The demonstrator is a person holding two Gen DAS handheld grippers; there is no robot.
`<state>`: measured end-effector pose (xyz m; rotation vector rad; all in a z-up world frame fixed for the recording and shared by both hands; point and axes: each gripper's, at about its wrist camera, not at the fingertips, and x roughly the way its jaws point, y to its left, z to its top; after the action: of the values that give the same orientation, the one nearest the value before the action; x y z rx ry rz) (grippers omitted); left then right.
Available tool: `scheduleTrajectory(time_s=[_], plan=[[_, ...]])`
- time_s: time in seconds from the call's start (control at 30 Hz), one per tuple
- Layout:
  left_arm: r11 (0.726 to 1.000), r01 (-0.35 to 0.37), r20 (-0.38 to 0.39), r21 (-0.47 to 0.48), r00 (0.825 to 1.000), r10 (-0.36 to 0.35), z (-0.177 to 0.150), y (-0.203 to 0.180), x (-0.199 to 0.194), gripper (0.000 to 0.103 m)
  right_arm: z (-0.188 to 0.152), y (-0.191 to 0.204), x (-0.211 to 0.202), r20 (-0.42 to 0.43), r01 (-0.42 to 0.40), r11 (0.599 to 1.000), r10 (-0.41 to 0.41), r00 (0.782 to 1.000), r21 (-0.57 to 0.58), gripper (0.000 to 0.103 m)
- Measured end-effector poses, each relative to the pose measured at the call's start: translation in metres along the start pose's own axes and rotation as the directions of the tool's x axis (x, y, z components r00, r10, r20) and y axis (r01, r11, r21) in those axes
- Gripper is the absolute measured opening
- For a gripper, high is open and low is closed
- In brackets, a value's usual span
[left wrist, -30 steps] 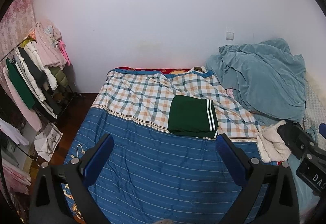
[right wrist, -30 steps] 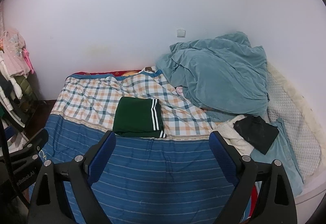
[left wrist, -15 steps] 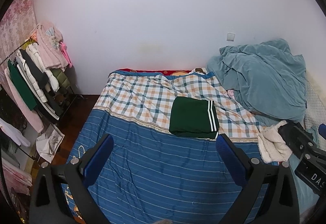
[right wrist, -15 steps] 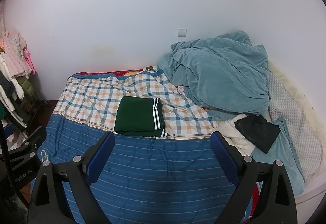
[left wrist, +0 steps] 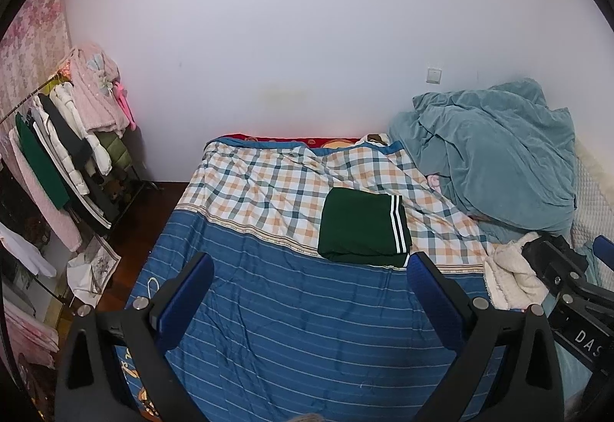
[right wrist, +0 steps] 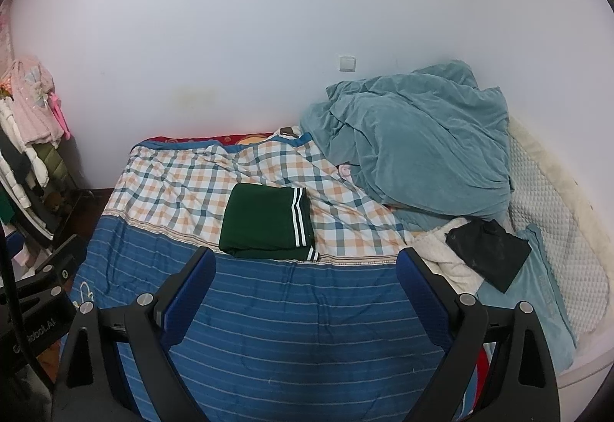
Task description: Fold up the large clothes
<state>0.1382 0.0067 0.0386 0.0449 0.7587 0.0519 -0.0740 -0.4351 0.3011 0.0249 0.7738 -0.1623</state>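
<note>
A dark green garment with white stripes (left wrist: 362,224) lies folded into a neat rectangle on the bed, on the checked part of the cover; it also shows in the right wrist view (right wrist: 268,220). My left gripper (left wrist: 309,282) is open and empty, held above the blue striped cover, short of the garment. My right gripper (right wrist: 305,274) is open and empty too, just in front of the garment's near edge. Neither gripper touches any cloth.
A crumpled teal blanket (right wrist: 414,138) fills the bed's far right. A black garment (right wrist: 489,253) lies on a white fleece (right wrist: 441,253) at the right. A clothes rack (left wrist: 61,161) stands left of the bed. The right gripper's body (left wrist: 568,287) shows at the left view's right edge.
Both views have shifted slightly; the folded garment sits a little lower and nearer the fingers. The cloth itself has not moved. Both grippers stay open.
</note>
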Motion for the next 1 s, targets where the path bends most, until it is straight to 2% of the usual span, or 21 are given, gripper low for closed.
scheduleTrajectory(time_s=[1.0], plan=[[1.0,-0.004,0.001,-0.008,1.0,0.004,0.0038,0.0066,0.0045,0.103,0.0041,0.0076,0.011,-0.005,-0.006,1.0,0.006,1.0,-0.001,0.097]])
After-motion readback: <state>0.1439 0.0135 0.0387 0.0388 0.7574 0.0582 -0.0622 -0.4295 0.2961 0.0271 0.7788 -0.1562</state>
